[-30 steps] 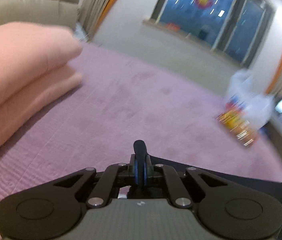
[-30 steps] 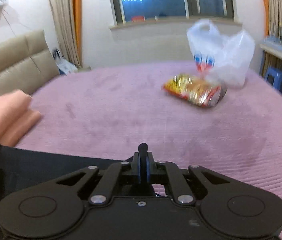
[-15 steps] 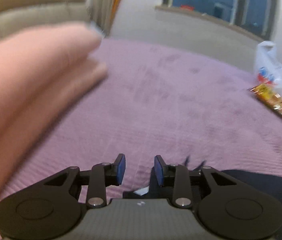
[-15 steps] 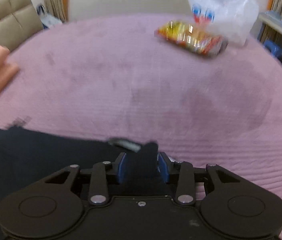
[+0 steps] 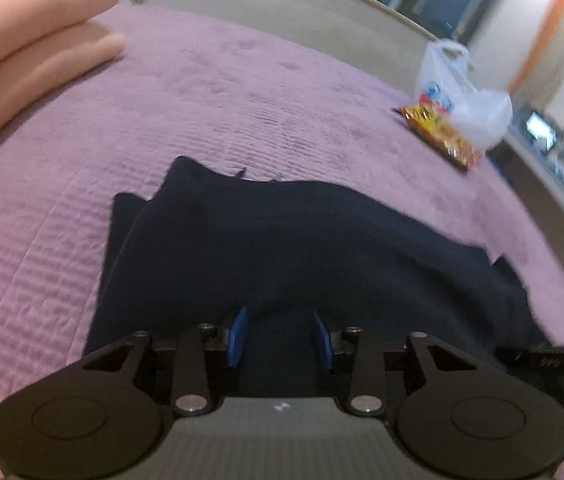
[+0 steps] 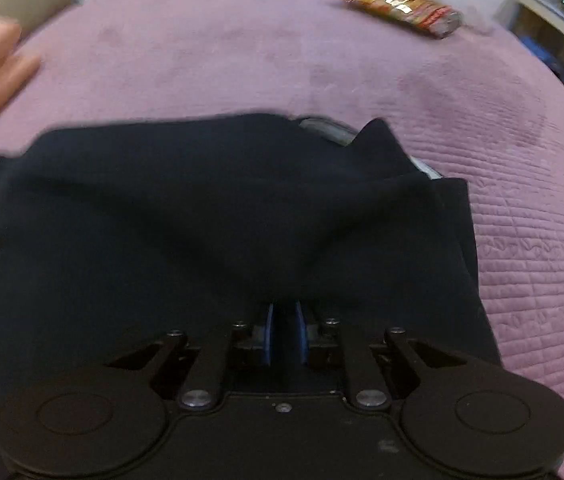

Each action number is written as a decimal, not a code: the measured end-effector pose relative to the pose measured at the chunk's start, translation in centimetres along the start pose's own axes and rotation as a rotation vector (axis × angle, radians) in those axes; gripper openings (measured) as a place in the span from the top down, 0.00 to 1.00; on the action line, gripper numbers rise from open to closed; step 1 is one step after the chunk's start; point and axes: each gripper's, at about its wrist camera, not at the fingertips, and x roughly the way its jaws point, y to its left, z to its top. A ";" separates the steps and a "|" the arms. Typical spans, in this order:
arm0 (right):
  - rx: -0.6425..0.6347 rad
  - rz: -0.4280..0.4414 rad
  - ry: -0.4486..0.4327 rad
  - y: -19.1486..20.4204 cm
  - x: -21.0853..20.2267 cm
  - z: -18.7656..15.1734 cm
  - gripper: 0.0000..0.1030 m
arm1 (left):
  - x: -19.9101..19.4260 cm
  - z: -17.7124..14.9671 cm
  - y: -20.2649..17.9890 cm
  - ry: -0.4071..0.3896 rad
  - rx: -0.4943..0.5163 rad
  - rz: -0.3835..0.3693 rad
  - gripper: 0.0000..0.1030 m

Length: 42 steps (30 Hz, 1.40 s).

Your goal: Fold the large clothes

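Surface: mauve quilted bedspread (image 5: 242, 92) fills both wrist views, with a window and pale wall beyond it
Garment: dark navy folded garment (image 5: 301, 240) lies flat on the bedspread, directly under and ahead of both claws
Left gripper (image 5: 280, 336): blue pads stand apart and are widening; dark cloth shows in the gap, but the pads do not press it
Right gripper (image 6: 283, 334): jaws nearly together and closing, a fold of the garment (image 6: 210, 208) rising between the blue pads
Pink bedding (image 5: 22, 48): folded stack far ahead-left of the left claw
Snack packet (image 6: 393, 2): red and gold, far ahead-right of the right claw, touching a white plastic bag (image 5: 461, 96)
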 end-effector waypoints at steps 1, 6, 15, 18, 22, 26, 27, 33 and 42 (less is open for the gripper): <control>0.014 0.003 0.005 -0.2 -0.7 0.3 0.87 | -0.9 0.1 0.3 0.000 -0.015 0.006 0.63; 0.034 0.095 -0.077 0.2 -6.3 0.4 0.81 | -7.6 -1.7 2.2 -0.019 -0.032 0.101 0.55; -0.173 0.206 -0.170 9.6 -8.1 -3.9 0.74 | -12.7 -10.0 7.3 0.113 -0.360 0.002 0.36; -0.183 0.177 -0.178 10.9 -6.4 -4.7 0.74 | -11.8 -12.1 8.4 0.107 -0.449 -0.018 0.36; -0.198 0.150 -0.145 11.2 -2.3 -5.9 0.74 | -10.8 -14.2 9.7 -0.010 -0.545 -0.053 0.29; -0.204 0.147 -0.187 11.4 -2.5 -6.7 0.69 | -9.1 -14.1 10.3 -0.129 -0.628 -0.121 0.21; -0.193 0.157 -0.191 11.1 -2.4 -6.8 0.69 | -8.6 -14.0 10.2 -0.148 -0.638 -0.133 0.22; -0.178 0.182 -0.201 10.3 -2.8 -6.9 0.69 | -6.0 -13.5 9.8 -0.227 -0.742 -0.183 0.36; -0.128 0.184 -0.230 9.8 -4.5 -5.6 0.70 | -3.5 -11.0 7.2 -0.191 -0.707 -0.139 0.85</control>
